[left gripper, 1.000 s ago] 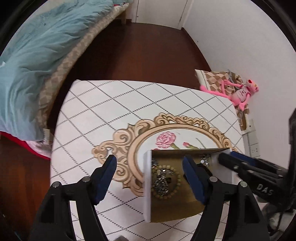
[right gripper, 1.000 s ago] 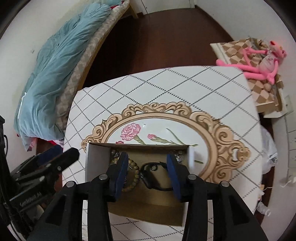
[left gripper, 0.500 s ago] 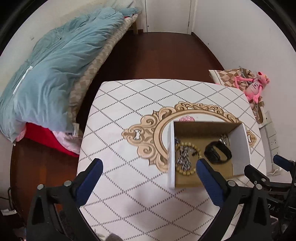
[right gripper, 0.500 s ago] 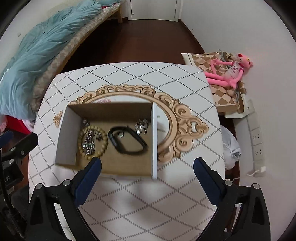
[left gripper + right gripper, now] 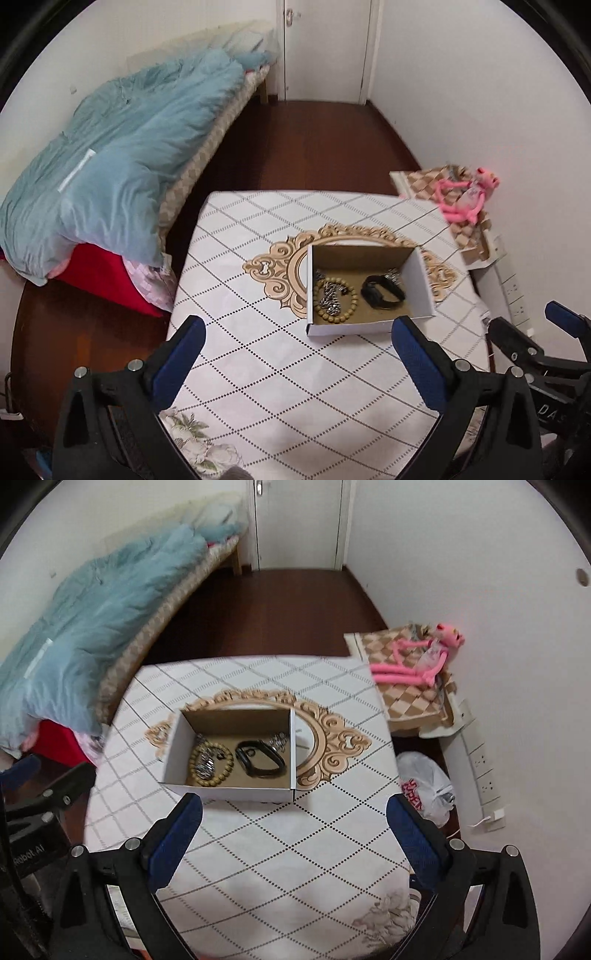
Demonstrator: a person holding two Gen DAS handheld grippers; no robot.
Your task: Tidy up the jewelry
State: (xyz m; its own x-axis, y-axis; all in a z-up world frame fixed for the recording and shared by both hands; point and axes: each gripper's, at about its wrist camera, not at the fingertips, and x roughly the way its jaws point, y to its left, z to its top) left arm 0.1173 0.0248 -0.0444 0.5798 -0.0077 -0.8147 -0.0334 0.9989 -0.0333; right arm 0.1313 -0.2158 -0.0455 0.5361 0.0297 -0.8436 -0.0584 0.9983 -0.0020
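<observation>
Where chain (image 5: 205, 763) tangles (blurred), links unreadable

At the frame's centre the white tablecloth (image 5: 280, 853) carries a dotted dark diamond grid and a tan scrollwork oval, and on it the cardboard box (image 5: 173, 760), white outside and brown inside, holds a tan bead bracelet (image 5: 211, 763), a silvery chain (image 5: 205, 765) and a black band (image 5: 260, 763). Upper left lies a pale blue quilt (image 5: 122, 173) over a red cushion (image 5: 99, 277) and beige checked mattress edge (image 5: 192, 173). At right, a pink plush toy (image 5: 417, 657) rests on a brown-and-cream checked board (image 5: 406, 698); the gripper pads (image 5: 173, 843) are dark blue on black frames.
</observation>
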